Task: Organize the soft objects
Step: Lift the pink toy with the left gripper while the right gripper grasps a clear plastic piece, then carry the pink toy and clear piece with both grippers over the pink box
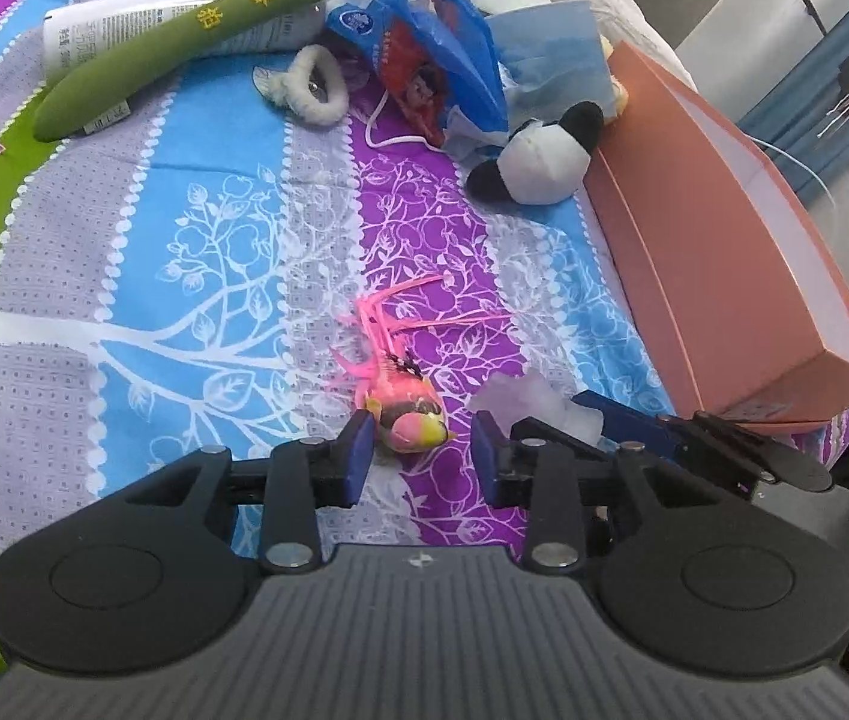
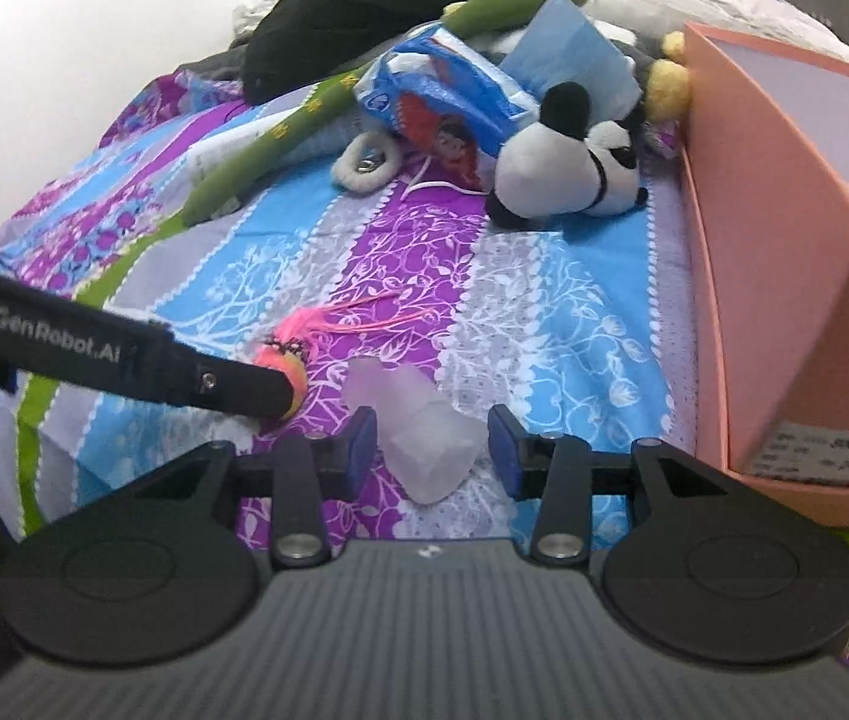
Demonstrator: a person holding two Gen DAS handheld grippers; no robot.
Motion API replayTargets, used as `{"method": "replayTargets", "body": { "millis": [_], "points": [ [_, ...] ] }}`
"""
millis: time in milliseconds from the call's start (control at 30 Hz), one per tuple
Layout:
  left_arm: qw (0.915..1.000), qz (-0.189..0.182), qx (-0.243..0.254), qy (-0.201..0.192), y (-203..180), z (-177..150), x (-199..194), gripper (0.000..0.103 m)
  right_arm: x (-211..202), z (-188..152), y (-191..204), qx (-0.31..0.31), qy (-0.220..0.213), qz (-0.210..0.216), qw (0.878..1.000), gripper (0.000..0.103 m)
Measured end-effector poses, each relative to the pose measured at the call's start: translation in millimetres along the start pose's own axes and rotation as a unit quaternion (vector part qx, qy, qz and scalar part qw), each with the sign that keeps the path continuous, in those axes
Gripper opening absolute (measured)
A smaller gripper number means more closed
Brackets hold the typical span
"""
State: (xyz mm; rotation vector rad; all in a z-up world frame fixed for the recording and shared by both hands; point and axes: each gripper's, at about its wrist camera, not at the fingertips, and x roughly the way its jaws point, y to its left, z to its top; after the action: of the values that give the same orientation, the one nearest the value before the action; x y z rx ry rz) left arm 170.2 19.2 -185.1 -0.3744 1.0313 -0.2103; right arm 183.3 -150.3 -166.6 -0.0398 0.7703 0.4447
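Observation:
A pink feathered bird toy (image 1: 409, 411) lies on the striped bedsheet, between the open fingers of my left gripper (image 1: 421, 447); it also shows in the right wrist view (image 2: 286, 360), partly behind the left gripper. A pale translucent soft block (image 2: 424, 438) lies between the open fingers of my right gripper (image 2: 433, 450); in the left wrist view the block (image 1: 526, 399) sits just right of the bird, with the right gripper beside it. A panda plush (image 1: 538, 159) (image 2: 568, 162) lies farther back beside the orange box (image 1: 742, 264) (image 2: 784, 276).
At the back lie a long green plush (image 1: 184, 54) (image 2: 280, 138), a blue plastic bag (image 1: 436, 54) (image 2: 454, 96), a white fluffy ring (image 1: 316, 90) (image 2: 367, 165), a blue face mask (image 2: 574, 45) and black clothing (image 2: 376, 6).

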Motion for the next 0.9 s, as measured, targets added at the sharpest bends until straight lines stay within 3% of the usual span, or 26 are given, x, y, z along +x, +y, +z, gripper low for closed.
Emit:
{"method": "replayTargets", "body": {
  "millis": [133,300,600,900],
  "points": [
    [1.0000,0.007,0.002,0.003,1.2,0.6,5.7,0.041,1.4,-2.9,5.5,-0.026,0.001,0.001,1.000,0.045],
    [1.0000,0.007,0.001,-0.003,0.5,1.6,10.0,0.040,-1.0,-3.3,11.2,-0.039,-0.002,-0.010,0.999,0.035],
    [0.9995,0.005,-0.004,-0.030,-2.2,-1.0,-3.4,0.036,-18.2,-0.7,15.5,-0.006,-0.022,-0.053,0.998,0.029],
    [0.9980,-0.002,0.032,-0.054,-22.6,3.3,-40.5,0.036,-62.0,13.8,9.2,0.041,-0.064,-0.091,0.993,0.029]
  ]
}}
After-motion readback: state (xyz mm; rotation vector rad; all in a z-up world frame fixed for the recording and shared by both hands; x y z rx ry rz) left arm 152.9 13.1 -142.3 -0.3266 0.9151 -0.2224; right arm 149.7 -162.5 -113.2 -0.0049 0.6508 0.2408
